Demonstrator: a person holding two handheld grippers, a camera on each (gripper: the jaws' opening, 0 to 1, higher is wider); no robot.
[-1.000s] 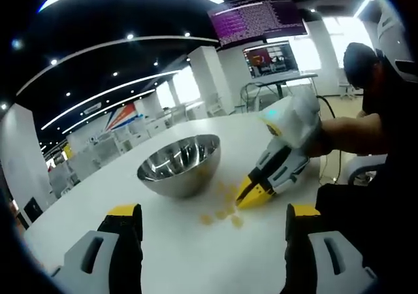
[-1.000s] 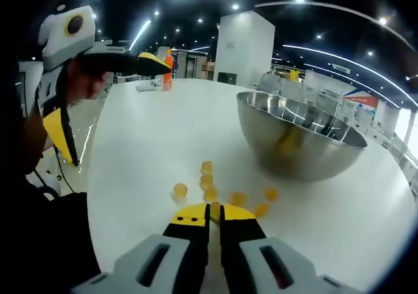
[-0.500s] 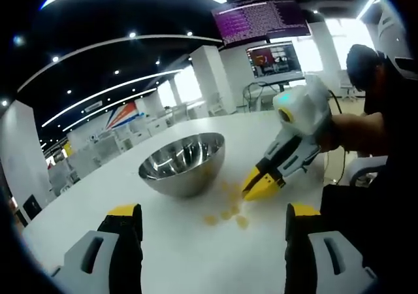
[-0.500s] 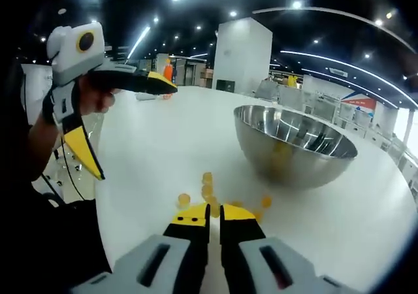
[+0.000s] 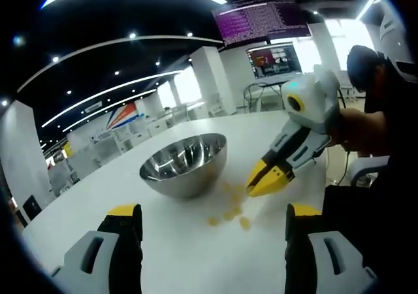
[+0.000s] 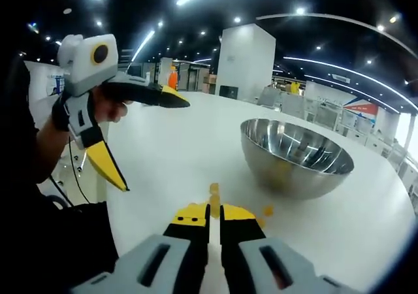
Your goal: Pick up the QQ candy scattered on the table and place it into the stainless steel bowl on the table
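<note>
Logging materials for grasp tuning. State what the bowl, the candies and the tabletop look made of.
Bowl: polished metal, likely stainless steel; its mirror-bright wall reflects the ceiling lights and the candy.
Candies: small amber-yellow pieces, seemingly translucent, probably soft gummy; too small to tell firmness.
Table: smooth white top with a soft sheen, possibly laminate or painted board; the look leaves it open.

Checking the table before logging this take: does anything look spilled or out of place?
Yes. Yellow candies lie loose on the white table beside the steel bowl, not in it. The bowl stands upright and looks undamaged.
</note>
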